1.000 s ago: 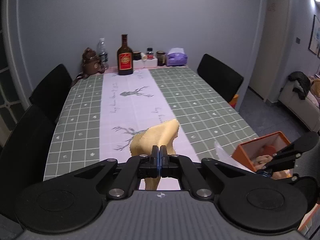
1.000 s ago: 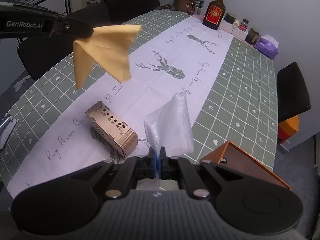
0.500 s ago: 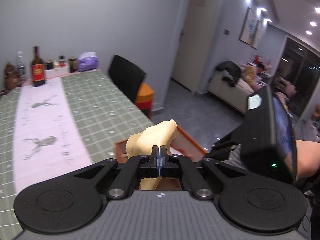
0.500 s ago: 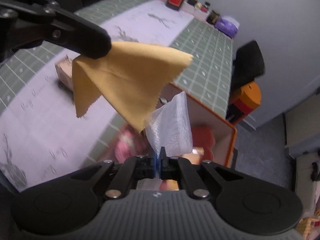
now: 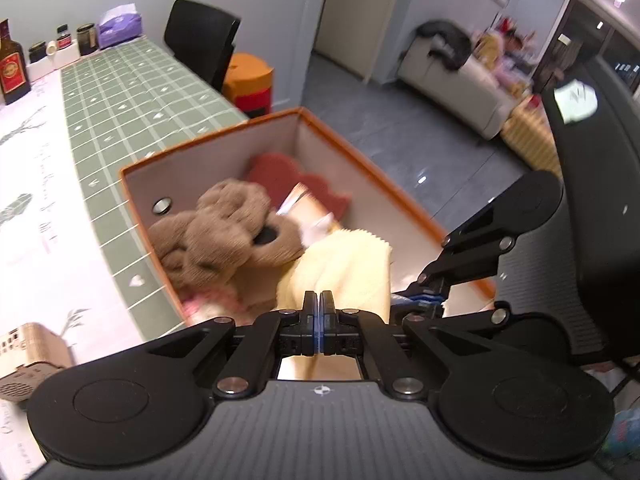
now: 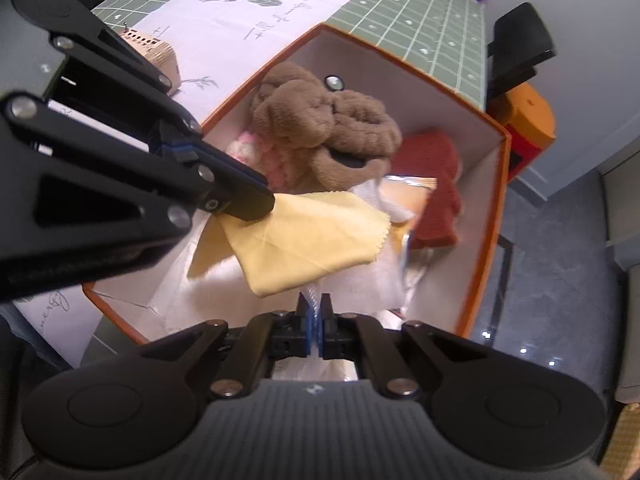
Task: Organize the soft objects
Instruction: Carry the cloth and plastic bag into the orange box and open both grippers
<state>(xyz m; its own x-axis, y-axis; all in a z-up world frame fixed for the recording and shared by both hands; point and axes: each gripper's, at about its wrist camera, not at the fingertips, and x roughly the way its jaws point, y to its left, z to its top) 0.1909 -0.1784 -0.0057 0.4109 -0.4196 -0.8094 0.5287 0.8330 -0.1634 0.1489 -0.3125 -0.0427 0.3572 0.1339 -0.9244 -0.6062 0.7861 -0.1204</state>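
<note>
My left gripper (image 5: 319,300) is shut on a yellow cloth (image 5: 344,268) and holds it low inside the orange box (image 5: 208,144). The right wrist view shows the left gripper (image 6: 252,204) pinching the yellow cloth (image 6: 308,236) over the box (image 6: 486,216). My right gripper (image 6: 315,304) is shut on a white mesh cloth (image 6: 360,284) that lies under the yellow one. In the box lie a brown plush toy (image 6: 320,120), a pink-and-white soft item (image 6: 256,156), a red cloth (image 6: 436,184) and a packet (image 6: 408,196).
The box stands at the table's front right corner, on the green checked tablecloth (image 5: 132,92) beside the white runner (image 5: 32,184). A small wooden box (image 5: 28,348) stands left of it. Bottles and jars (image 5: 12,68) stand at the far end. A black chair (image 5: 200,36) stands beyond.
Both grippers have swung from over the table to the orange box and come down into it. The yellow cloth and the white mesh cloth now rest low inside it, still gripped.
</note>
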